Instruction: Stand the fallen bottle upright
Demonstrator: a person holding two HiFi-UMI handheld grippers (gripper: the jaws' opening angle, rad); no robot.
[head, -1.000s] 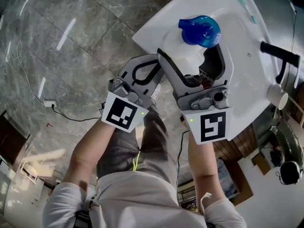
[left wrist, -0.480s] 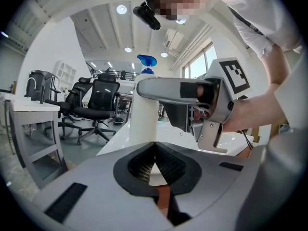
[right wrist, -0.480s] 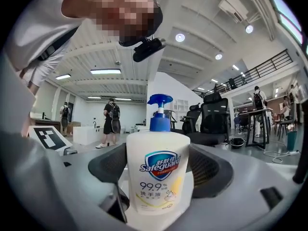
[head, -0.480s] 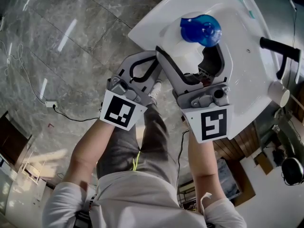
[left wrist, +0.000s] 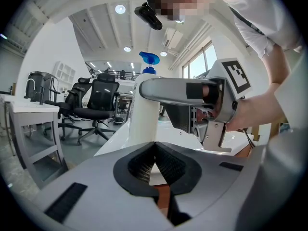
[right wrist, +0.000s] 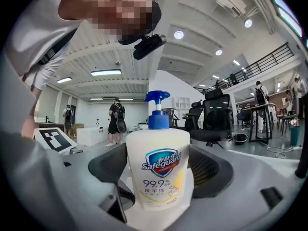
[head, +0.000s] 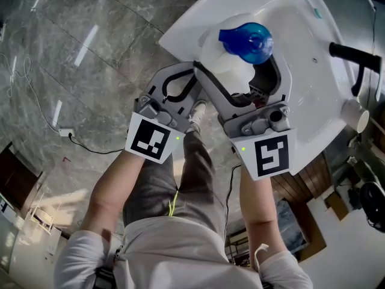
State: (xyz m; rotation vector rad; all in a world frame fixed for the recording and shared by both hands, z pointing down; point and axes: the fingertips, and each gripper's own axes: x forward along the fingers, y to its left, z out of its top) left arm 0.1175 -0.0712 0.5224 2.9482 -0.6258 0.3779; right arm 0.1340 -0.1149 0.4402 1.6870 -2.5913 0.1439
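Note:
A white soap bottle (head: 236, 72) with a blue pump (head: 248, 41) stands upright between the jaws of my right gripper (head: 237, 65), above the white table (head: 313, 101). In the right gripper view the bottle (right wrist: 158, 170) fills the middle, its label facing the camera, and my right gripper (right wrist: 159, 177) is shut on its sides. My left gripper (head: 183, 83) hangs just left of it, off the table's edge, shut with nothing held. The left gripper view shows its own pads (left wrist: 166, 165) pressed together, with the bottle (left wrist: 147, 114) and a right gripper finger (left wrist: 173, 90) ahead.
A black handle-like part (head: 352, 58) and a white cup (head: 355, 116) sit at the table's right side. Grey marble floor with a cable and plug (head: 66, 134) lies to the left. Office chairs (left wrist: 96, 105) and a desk stand beyond the table.
The bottle and my right gripper have shifted slightly left in the head view, and the blue pump spout now points more to the left. My left gripper stays shut beside them.

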